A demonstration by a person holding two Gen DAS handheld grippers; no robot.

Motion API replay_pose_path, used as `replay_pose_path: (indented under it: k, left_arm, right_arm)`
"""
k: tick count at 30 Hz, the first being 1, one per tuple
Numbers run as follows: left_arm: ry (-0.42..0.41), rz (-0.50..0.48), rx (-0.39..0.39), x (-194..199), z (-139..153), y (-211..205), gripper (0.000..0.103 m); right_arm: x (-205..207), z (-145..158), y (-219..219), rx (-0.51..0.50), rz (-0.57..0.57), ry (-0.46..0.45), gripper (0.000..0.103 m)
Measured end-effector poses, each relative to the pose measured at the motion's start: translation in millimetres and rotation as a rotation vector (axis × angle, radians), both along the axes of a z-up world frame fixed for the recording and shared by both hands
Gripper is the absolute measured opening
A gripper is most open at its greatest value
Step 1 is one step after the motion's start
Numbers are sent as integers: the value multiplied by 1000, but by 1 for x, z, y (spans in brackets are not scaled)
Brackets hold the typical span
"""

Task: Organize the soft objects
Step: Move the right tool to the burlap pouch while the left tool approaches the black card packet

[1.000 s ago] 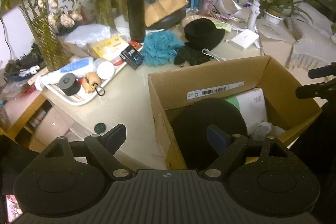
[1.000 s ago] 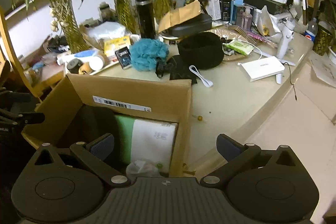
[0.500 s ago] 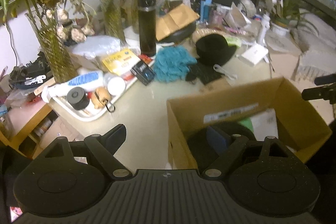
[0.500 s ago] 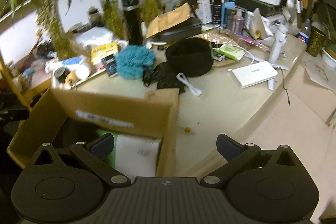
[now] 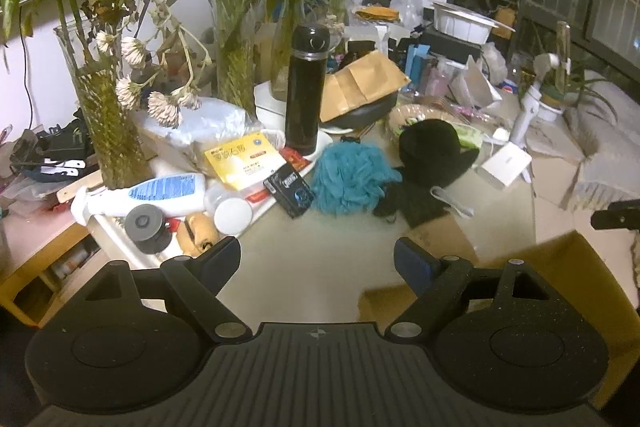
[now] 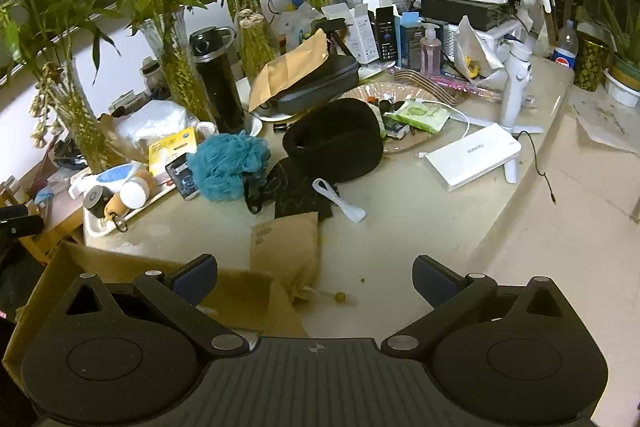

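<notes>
A teal mesh bath pouf lies mid-table. Right of it sits a black hat, with crumpled black cloth in front of both. The open cardboard box stands at the near table edge, one flap folded out flat. My left gripper is open and empty over bare tabletop left of the box. My right gripper is open and empty too, over the flap and the table right of the box.
A white tray at the left carries a lotion bottle and small jars. Glass vases with plants and a black flask stand behind. A white flat box and a white strap lie to the right.
Both views have swung off the box's inside toward the table: the box has dropped to the bottom corners and its contents are out of sight. Both grippers stayed open.
</notes>
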State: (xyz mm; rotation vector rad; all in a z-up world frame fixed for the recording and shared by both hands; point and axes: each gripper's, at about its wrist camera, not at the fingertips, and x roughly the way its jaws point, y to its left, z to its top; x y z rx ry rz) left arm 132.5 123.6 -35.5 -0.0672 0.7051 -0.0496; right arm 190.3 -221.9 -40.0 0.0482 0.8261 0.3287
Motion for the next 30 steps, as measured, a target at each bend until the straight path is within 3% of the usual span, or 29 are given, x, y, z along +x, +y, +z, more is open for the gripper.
replay_pose_path:
  k: [11,18,30]
  left_arm:
    - [-3,-3,-33,43,-30,9,84]
    - [-13,-30,-27,68,-49,11,84]
    - [21,-52,8,89,-76,13,84]
  right_arm:
    - [37,-23,-6,49,-10,15,103]
    - [62,-44,0,87,47,30,102]
    - [110,-89,5,121,171,77,86]
